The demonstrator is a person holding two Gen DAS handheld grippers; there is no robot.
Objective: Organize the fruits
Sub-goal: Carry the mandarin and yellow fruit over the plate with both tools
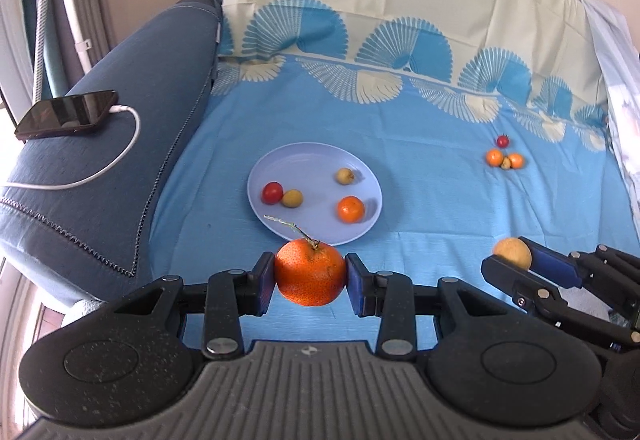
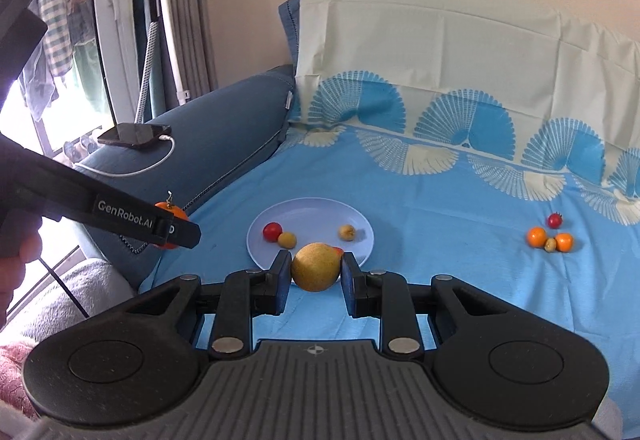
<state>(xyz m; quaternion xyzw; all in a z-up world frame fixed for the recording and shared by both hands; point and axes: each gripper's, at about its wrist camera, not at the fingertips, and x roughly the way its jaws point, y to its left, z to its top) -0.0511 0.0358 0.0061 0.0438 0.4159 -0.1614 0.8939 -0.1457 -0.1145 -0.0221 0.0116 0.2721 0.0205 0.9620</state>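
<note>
A: Fingers first. The left gripper (image 1: 310, 277) has its fingers (image 1: 262, 282) pressed against both sides of the stemmed orange (image 1: 310, 272), partly open to its width. The right gripper (image 2: 316, 272) has its fingers (image 2: 280, 272) closed on the yellow fruit (image 2: 316, 267), a narrower grip. Both fruits hang above the bed (image 1: 440, 208), short of the plate (image 1: 316, 160).

B: Procedure for the step in hand?

A: By my judgement, delivery to the plate. Working left to right, it holds a red tomato (image 1: 272, 192) touching a yellowish fruit (image 1: 292, 198), a second yellowish fruit (image 1: 345, 176), then a small orange (image 1: 351, 209). Bare plate lies in the middle and at the far rim. Lower each fruit until it rests, then open; round fruit will probably roll if dropped.

B: Clearance?

A: At the left, a blue bolster (image 1: 132, 144) runs along the bed, carrying a phone (image 1: 66, 114) on a white cable (image 1: 120, 156); keep the left gripper off it. Open sheet lies right of the plate. Well apart at far right sits the remaining cluster (image 1: 504, 156) of fruit. The two grippers are near each other, so place one fruit at a time.
</note>
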